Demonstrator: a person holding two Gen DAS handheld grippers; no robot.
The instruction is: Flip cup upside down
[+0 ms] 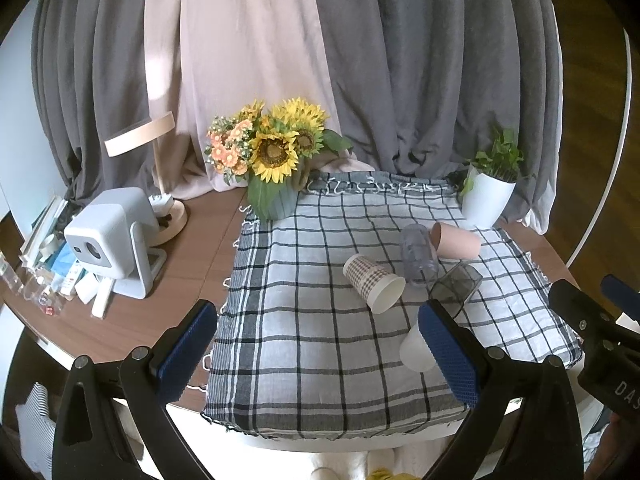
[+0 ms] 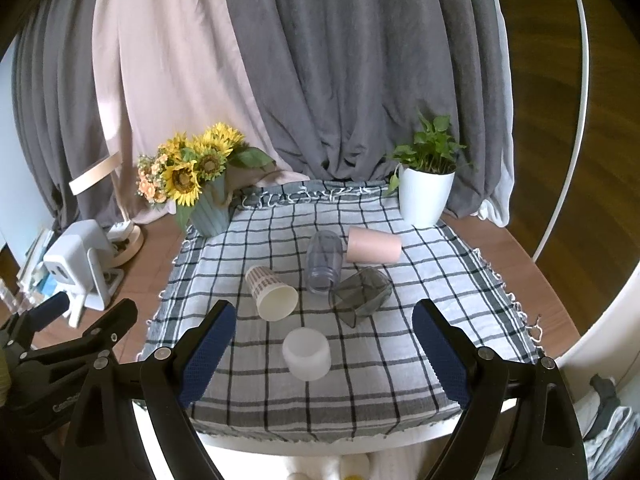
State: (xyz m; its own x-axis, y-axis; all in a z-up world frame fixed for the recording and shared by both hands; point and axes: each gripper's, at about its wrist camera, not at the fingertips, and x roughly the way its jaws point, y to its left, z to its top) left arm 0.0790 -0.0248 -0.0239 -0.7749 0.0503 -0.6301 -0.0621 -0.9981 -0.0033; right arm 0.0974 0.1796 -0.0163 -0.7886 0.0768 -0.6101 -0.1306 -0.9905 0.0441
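Several cups lie on a checked cloth. A white cup stands upside down at the front; in the left wrist view my finger partly hides it. On their sides lie a patterned paper cup, a clear cup, a smoky grey cup and a pink cup. My left gripper is open and empty over the cloth's front left. My right gripper is open, with the white cup between its fingers, untouched.
A sunflower vase stands at the cloth's back left and a white plant pot at the back right. A white projector, a lamp and small clutter sit on the wooden table to the left. Curtains hang behind.
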